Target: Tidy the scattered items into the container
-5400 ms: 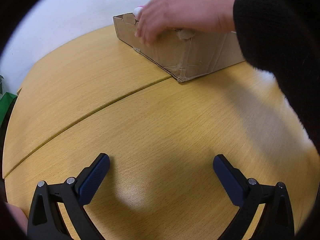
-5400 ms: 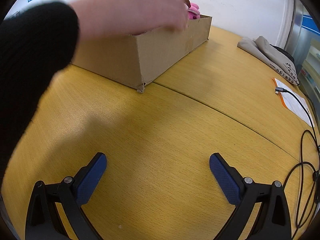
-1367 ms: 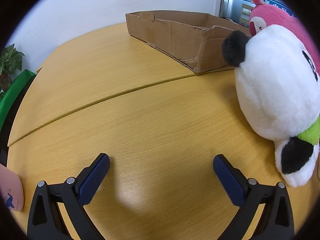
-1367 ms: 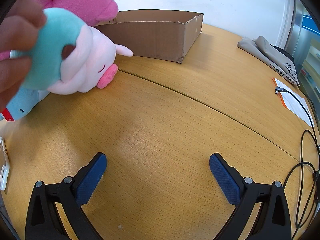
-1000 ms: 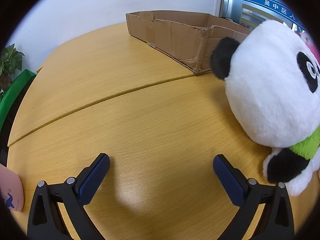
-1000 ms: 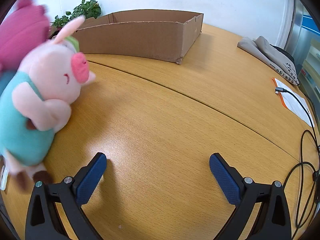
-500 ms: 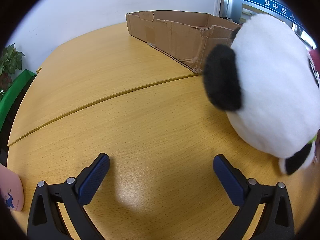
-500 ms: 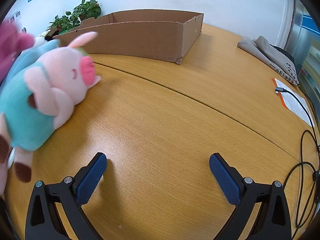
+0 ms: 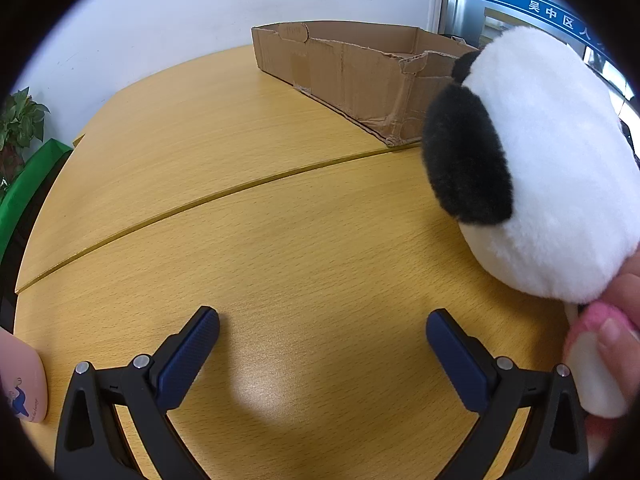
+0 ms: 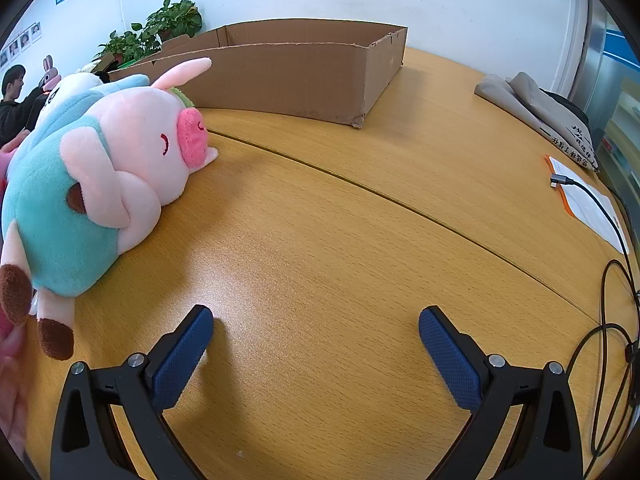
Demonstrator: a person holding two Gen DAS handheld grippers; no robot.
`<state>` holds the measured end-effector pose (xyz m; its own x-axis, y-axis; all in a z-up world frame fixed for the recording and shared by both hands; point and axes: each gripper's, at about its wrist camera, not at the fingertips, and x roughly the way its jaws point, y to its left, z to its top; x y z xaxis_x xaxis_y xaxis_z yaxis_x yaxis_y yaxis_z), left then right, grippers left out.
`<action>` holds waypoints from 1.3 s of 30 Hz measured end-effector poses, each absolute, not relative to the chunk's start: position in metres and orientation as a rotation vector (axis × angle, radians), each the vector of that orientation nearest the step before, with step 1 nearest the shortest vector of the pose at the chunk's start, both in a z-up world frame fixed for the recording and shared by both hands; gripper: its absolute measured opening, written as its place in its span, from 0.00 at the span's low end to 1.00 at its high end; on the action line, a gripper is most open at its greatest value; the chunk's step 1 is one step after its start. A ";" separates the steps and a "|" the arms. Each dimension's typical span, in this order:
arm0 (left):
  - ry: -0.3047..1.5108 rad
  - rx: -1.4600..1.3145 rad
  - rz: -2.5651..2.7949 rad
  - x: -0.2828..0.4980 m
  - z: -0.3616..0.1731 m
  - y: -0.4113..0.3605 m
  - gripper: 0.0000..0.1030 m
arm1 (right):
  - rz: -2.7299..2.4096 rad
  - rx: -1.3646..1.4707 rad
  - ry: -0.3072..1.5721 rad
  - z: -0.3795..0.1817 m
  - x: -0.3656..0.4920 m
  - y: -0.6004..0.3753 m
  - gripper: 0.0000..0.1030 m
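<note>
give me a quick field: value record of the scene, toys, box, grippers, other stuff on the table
container: open cardboard box at the far side of the table; its inside is not visible
toy 1: pig plush in teal, lying on its side on the table, outside the box
toy 2: panda plush on the table near the box corner
hand: bare hand at the panda's base
left gripper: open, holding nothing
right gripper: open, holding nothing
other: black cable, paper sheet, folded cloth

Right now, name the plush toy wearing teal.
The pink pig, lying on its side in a teal outfit; the panda is just black and white.
</note>
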<state>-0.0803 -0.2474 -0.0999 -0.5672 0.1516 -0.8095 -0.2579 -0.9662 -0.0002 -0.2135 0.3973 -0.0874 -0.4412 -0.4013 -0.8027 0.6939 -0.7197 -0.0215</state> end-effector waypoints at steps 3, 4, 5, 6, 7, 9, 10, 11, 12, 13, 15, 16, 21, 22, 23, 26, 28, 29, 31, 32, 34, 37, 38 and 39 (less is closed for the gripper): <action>0.171 -1.321 2.589 -0.080 -0.100 -0.248 1.00 | -2.172 1.081 0.463 -0.087 -0.213 0.398 1.00; 0.171 -1.321 2.589 -0.080 -0.100 -0.247 1.00 | -2.172 1.081 0.463 -0.087 -0.214 0.397 1.00; 0.171 -1.321 2.589 -0.080 -0.100 -0.247 1.00 | -2.172 1.081 0.462 -0.087 -0.213 0.398 1.00; 0.171 -1.321 2.590 -0.080 -0.100 -0.247 1.00 | -2.173 1.081 0.462 -0.087 -0.214 0.397 1.00; 0.171 -1.321 2.590 -0.080 -0.100 -0.247 1.00 | -2.173 1.081 0.462 -0.087 -0.214 0.397 1.00; 0.171 -1.321 2.590 -0.080 -0.100 -0.247 1.00 | -2.173 1.081 0.462 -0.087 -0.214 0.397 1.00; 0.171 -1.321 2.590 -0.080 -0.100 -0.247 1.00 | -2.173 1.081 0.462 -0.087 -0.214 0.398 1.00; 0.171 -1.321 2.590 -0.080 -0.100 -0.247 1.00 | -2.173 1.081 0.462 -0.087 -0.214 0.398 1.00; 0.171 -1.321 2.590 -0.080 -0.100 -0.247 1.00 | -2.173 1.081 0.462 -0.087 -0.213 0.398 1.00; 0.171 -1.321 2.590 -0.080 -0.100 -0.247 1.00 | -2.173 1.081 0.462 -0.087 -0.214 0.397 1.00; 0.170 -1.322 2.591 -0.080 -0.099 -0.246 1.00 | -2.174 1.082 0.462 -0.087 -0.214 0.398 1.00; 0.170 -1.322 2.591 -0.080 -0.099 -0.246 1.00 | -2.174 1.082 0.461 -0.087 -0.214 0.397 1.00; 0.170 -1.322 2.591 -0.079 -0.099 -0.246 1.00 | -2.175 1.082 0.461 -0.087 -0.213 0.398 1.00; 0.170 -1.322 2.591 -0.079 -0.099 -0.246 1.00 | -2.175 1.082 0.461 -0.087 -0.214 0.398 1.00; 0.170 -1.322 2.592 -0.079 -0.099 -0.246 1.00 | -2.175 1.082 0.461 -0.087 -0.213 0.398 1.00; 0.169 -1.322 2.592 -0.079 -0.099 -0.246 1.00 | -2.178 1.084 0.459 -0.087 -0.213 0.398 1.00; 0.169 -1.322 2.592 -0.079 -0.099 -0.246 1.00 | -2.179 1.084 0.459 -0.087 -0.214 0.397 1.00; 0.169 -1.323 2.593 -0.079 -0.099 -0.246 1.00 | -2.179 1.084 0.459 -0.087 -0.213 0.398 1.00; 0.169 -1.323 2.593 -0.079 -0.098 -0.245 1.00 | -2.179 1.084 0.459 -0.087 -0.214 0.397 1.00; 0.169 -1.323 2.593 -0.079 -0.098 -0.245 1.00 | -2.180 1.085 0.458 -0.087 -0.213 0.398 1.00; 0.169 -1.323 2.593 -0.079 -0.098 -0.245 1.00 | -2.183 1.086 0.457 -0.087 -0.214 0.398 1.00; 0.168 -1.323 2.593 -0.078 -0.098 -0.245 1.00 | -2.183 1.087 0.456 -0.087 -0.214 0.397 1.00; 0.168 -1.323 2.593 -0.078 -0.098 -0.245 1.00 | -2.183 1.087 0.456 -0.087 -0.213 0.398 1.00; 0.168 -1.323 2.593 -0.078 -0.098 -0.245 1.00 | -2.183 1.087 0.456 -0.087 -0.214 0.397 1.00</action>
